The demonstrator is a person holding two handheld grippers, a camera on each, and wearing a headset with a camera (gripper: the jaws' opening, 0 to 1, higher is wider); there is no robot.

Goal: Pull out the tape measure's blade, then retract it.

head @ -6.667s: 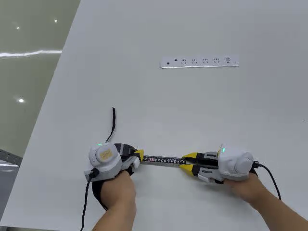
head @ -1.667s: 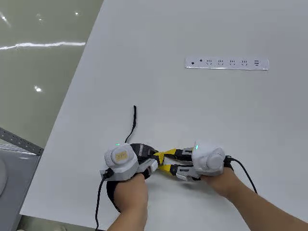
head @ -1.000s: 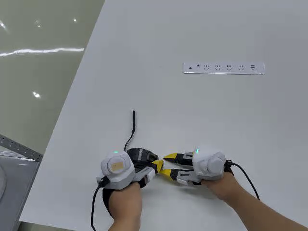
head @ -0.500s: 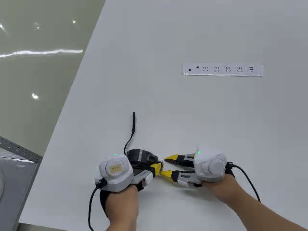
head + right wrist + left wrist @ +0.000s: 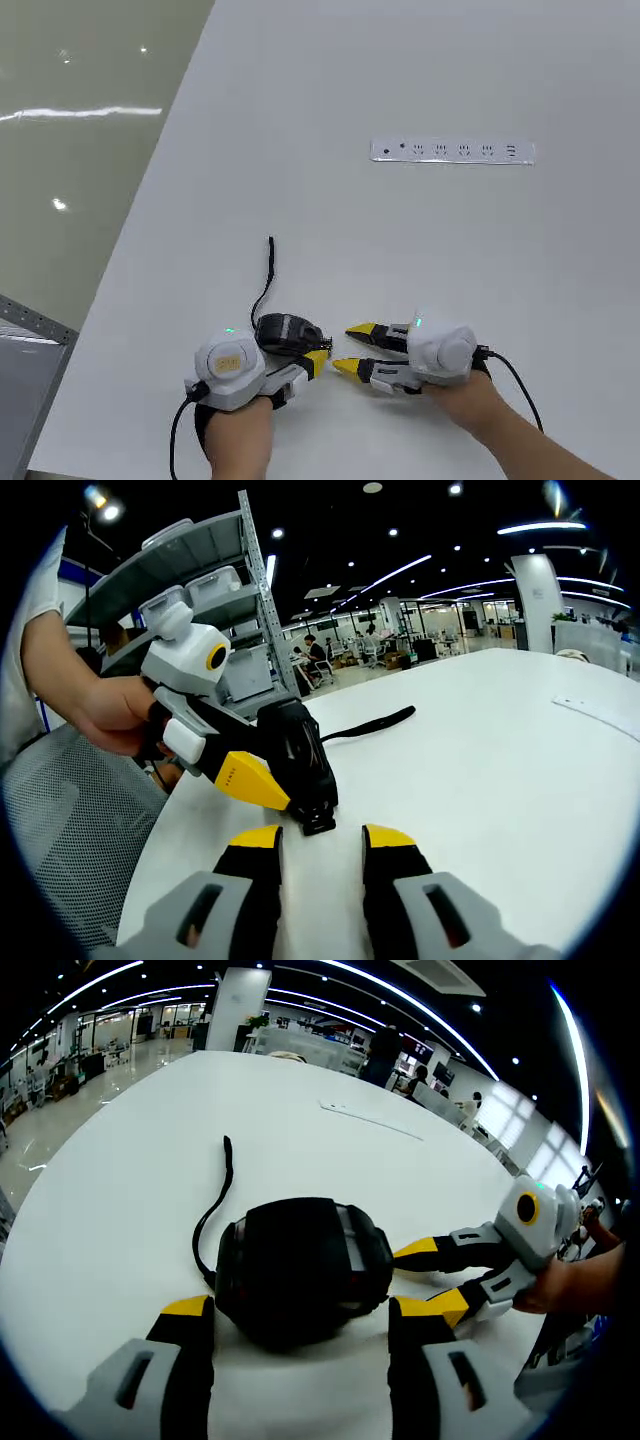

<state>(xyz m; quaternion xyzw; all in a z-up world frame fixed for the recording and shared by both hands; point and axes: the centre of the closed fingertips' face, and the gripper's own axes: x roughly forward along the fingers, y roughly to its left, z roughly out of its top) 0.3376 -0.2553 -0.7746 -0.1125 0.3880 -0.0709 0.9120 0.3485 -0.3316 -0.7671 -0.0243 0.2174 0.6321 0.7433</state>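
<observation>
A wide white desk (image 5: 420,250) carries a white power strip (image 5: 452,152) lying flat. Well apart from the power strip, toward the person and off to its left, two hand-held grippers face each other tip to tip across a black tape measure (image 5: 300,1265).

The blade looks fully wound in, so the step in hand is probably the finish: letting go cleanly. It would go best if the gripper on the tape measure holds it level on the desk. The other should back straight away from the power strip's side without catching the hook, and only then should the grip be released.

The left hand-held gripper (image 5: 302,1310) has its jaws about as far apart as the tape measure is wide. One yellow pad (image 5: 187,1306) sits on each flank, and they appear to press it. The right hand-held gripper (image 5: 352,349) is partly open, with a clear gap between its jaws, and holds nothing.

The tape measure rests on the desk, its black wrist strap (image 5: 268,268) trailing toward the power strip. Its small end hook (image 5: 318,823) sits at the mouth, just ahead of the right jaws and not touched by them.
</observation>
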